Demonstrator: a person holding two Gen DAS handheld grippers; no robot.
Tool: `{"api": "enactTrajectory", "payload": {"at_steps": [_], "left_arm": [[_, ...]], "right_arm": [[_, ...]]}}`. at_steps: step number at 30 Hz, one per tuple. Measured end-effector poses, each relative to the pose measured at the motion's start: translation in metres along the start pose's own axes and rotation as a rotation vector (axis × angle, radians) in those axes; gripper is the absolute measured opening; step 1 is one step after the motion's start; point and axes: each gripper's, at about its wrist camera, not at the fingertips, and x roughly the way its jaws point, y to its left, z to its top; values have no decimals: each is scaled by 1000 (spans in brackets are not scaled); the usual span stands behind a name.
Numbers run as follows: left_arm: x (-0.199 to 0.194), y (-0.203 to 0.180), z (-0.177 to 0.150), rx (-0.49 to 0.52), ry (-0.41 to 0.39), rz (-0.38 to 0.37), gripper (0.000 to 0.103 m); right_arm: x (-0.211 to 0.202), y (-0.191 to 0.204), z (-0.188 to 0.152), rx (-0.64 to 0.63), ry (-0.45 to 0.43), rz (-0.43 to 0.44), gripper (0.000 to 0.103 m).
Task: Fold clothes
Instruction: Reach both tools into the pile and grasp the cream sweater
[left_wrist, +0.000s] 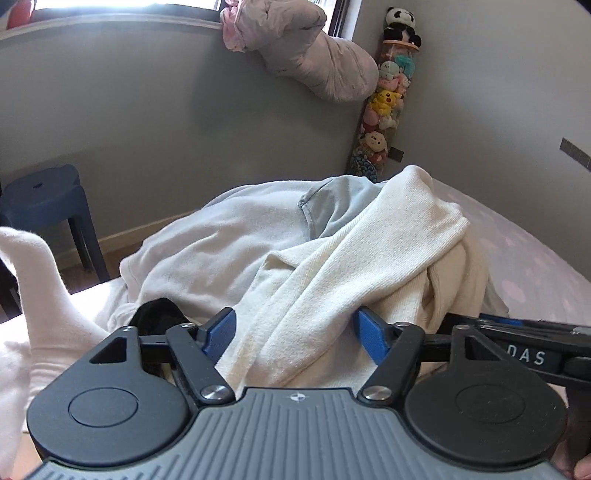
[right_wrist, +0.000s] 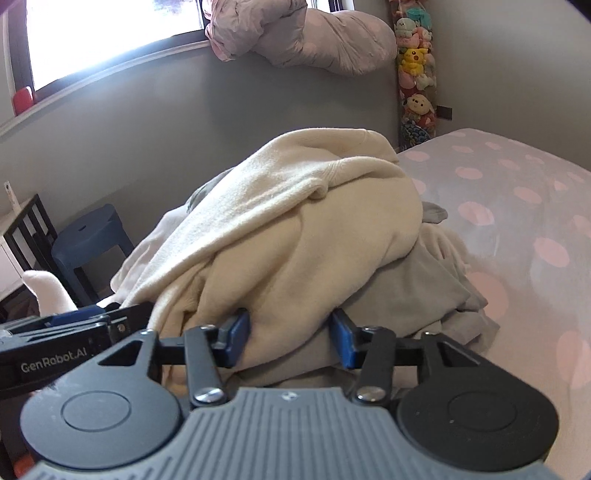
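Scene: a heap of unfolded clothes lies on the bed (right_wrist: 517, 206), whose sheet is pale with pink spots; a grey wall and a window stand far behind; a blue stool (left_wrist: 48, 199) stands on the floor at far left.
Task item: the cream garment (right_wrist: 295, 229) sits on top of the heap; a pale blue garment (left_wrist: 207, 240) lies under it toward the far left; a grey garment (right_wrist: 413, 291) lies beneath it at near right.
Left tongs (left_wrist: 293, 334): spread apart, gripping nothing; a fold of the cream garment lies between the blue pads (left_wrist: 221, 332); whether the pads touch the cloth cannot be told.
Right tongs (right_wrist: 291, 341): spread apart, gripping nothing; the lower bulge of the cream garment sits between the pads, close to or against them.
Relative position: both tongs stand side by side at the near edge of the heap; each shows at the rim of the other's view.
Step in hand: judged to be the approach for picking the cream garment off the heap; no fold is yet made.
Next move calls for: closing each pair on one layer of the cream garment only, then lifting it clear; the grey garment beneath may be caught by the right tongs.
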Motion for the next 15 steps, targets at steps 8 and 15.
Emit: {"api": "enactTrajectory", "payload": {"at_steps": [8, 15], "left_arm": [[-18, -26, 0, 49, -19, -29, 12], [-56, -54, -17, 87, -17, -105, 6]], "right_arm": [[-52, -11, 10, -25, -116, -59, 6], [-133, -37, -5, -35, -183, -195, 0]]}}
